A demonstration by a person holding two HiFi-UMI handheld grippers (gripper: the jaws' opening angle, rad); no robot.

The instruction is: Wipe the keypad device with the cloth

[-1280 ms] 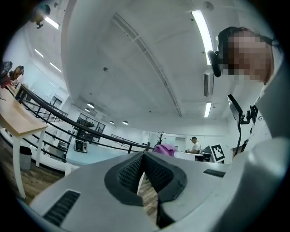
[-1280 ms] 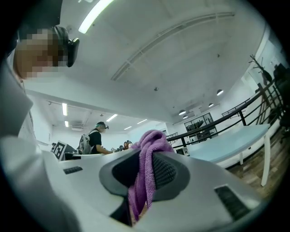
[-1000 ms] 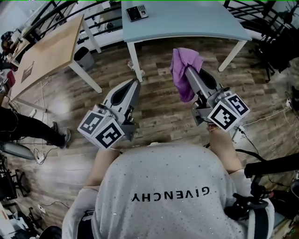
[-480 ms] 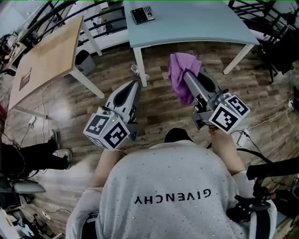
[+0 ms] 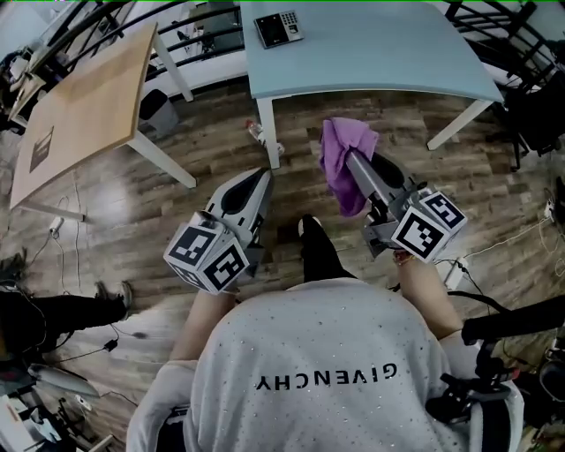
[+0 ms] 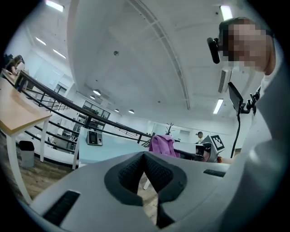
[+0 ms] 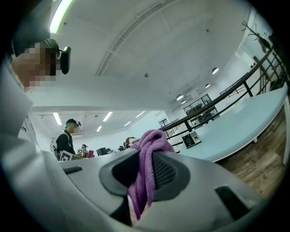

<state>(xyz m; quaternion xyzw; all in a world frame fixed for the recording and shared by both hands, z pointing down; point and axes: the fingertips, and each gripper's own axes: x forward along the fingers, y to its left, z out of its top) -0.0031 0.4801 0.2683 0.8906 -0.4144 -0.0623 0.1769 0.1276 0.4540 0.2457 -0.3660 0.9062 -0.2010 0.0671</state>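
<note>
The keypad device (image 5: 278, 28) lies near the left end of the pale blue table (image 5: 380, 53) at the top of the head view; it also shows small in the left gripper view (image 6: 93, 137) and the right gripper view (image 7: 191, 139). My right gripper (image 5: 350, 154) is shut on the purple cloth (image 5: 342, 163), which drapes from its tip over the wooden floor, well short of the table. The cloth (image 7: 146, 170) hangs between the pads. My left gripper (image 5: 262, 177) is shut and empty, held level beside the right one.
A wooden table (image 5: 84, 101) stands at the left with a grey bin (image 5: 157, 110) beside it. Black railings (image 5: 177, 18) run behind the tables. A person's legs (image 5: 53, 313) show at the far left. Cables lie on the floor at the right (image 5: 521, 234).
The whole view has drifted: the blue table and keypad device sit slightly more to the right and nearer. Both grippers stay shut, the cloth still held. A foot now shows between them.
</note>
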